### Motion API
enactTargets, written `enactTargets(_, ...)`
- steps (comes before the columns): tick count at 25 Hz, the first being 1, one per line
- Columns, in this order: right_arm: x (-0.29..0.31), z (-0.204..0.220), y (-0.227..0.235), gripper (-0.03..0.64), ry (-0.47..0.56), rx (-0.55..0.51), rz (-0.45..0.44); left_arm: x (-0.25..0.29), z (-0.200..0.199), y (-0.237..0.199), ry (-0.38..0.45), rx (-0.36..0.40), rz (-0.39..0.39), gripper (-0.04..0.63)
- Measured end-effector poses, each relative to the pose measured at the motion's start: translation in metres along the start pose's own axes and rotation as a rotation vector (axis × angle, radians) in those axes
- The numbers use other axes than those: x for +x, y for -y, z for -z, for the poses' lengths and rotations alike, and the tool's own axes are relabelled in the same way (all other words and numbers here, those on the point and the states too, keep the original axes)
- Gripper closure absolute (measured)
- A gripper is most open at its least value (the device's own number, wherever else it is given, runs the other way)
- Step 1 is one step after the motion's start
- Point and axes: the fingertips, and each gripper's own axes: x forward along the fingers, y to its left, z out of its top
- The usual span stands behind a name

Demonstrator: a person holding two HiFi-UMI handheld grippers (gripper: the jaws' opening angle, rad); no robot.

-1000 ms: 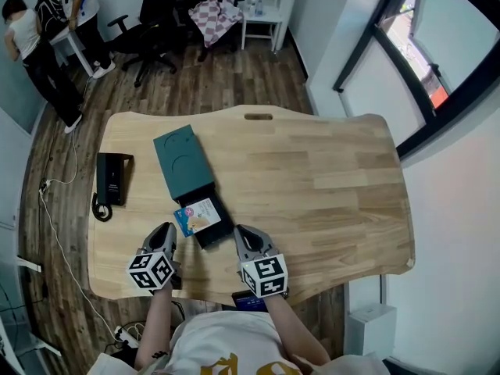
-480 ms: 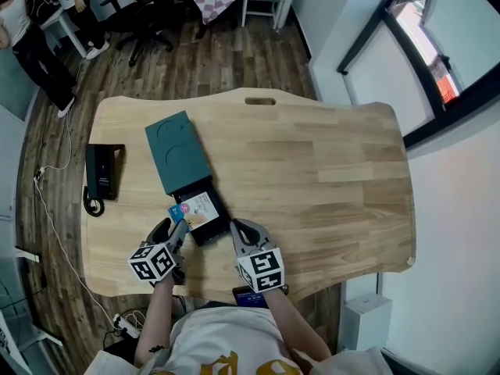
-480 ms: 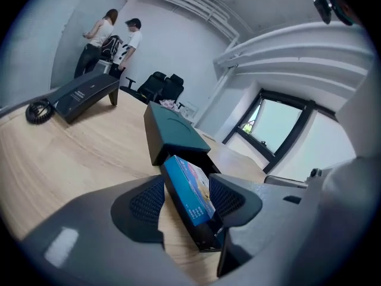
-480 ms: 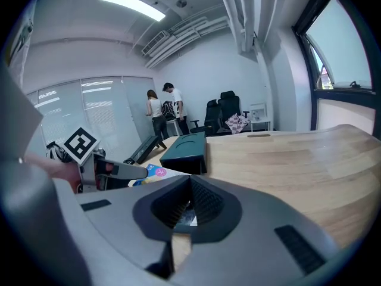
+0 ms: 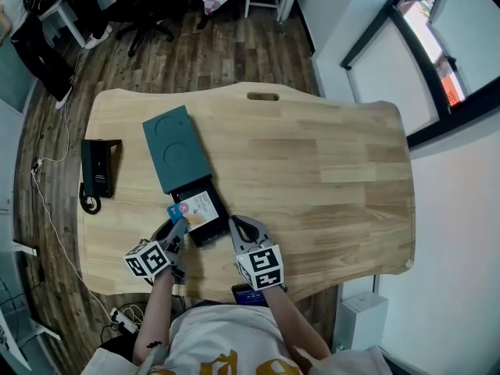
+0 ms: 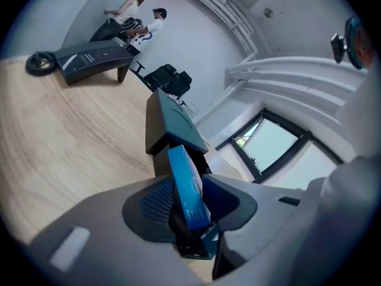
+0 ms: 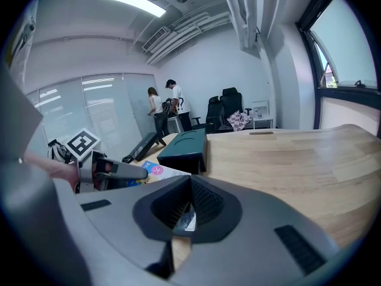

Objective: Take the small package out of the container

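The small package (image 6: 186, 189) was clamped edge-on, long axis ahead, by the just-closed left gripper (image 5: 176, 229), nearer than the shut, empty right gripper (image 7: 189, 180).

Container (image 5: 173, 147) on table (image 5: 328, 170), left of centre, long axis running far-left to near-right. Drawer (image 5: 212, 230) sticks out of container's near end. Small package (image 5: 195, 207) lies in drawer, left corner overhanging drawer's left side. Left gripper (image 5: 173, 229) at that corner, package edge between its jaws. Right gripper (image 5: 236, 226) just right of drawer's near end. Telephone (image 5: 97, 168) left of container, near table's left edge. Office chair (image 5: 152, 6) behind table.
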Motion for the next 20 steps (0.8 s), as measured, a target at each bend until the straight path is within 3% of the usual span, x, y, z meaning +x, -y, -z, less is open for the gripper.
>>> enactTargets(4,-0.002,0.001,0.002,0.612,0.001,0.013,0.003,-0.002,-0.002,0.002,0.015,-0.072,0.040,0.486)
enactTargets(11,-0.011,0.000,0.000,0.612,0.014,-0.008,0.011,-0.008,-0.007,0.017,0.058,-0.196,0.115,0.500)
enactTargets(20,-0.029,-0.013,-0.008,0.612,0.057,-0.014,0.021,-0.021,-0.021,0.039,0.105,-0.254,0.202,0.500)
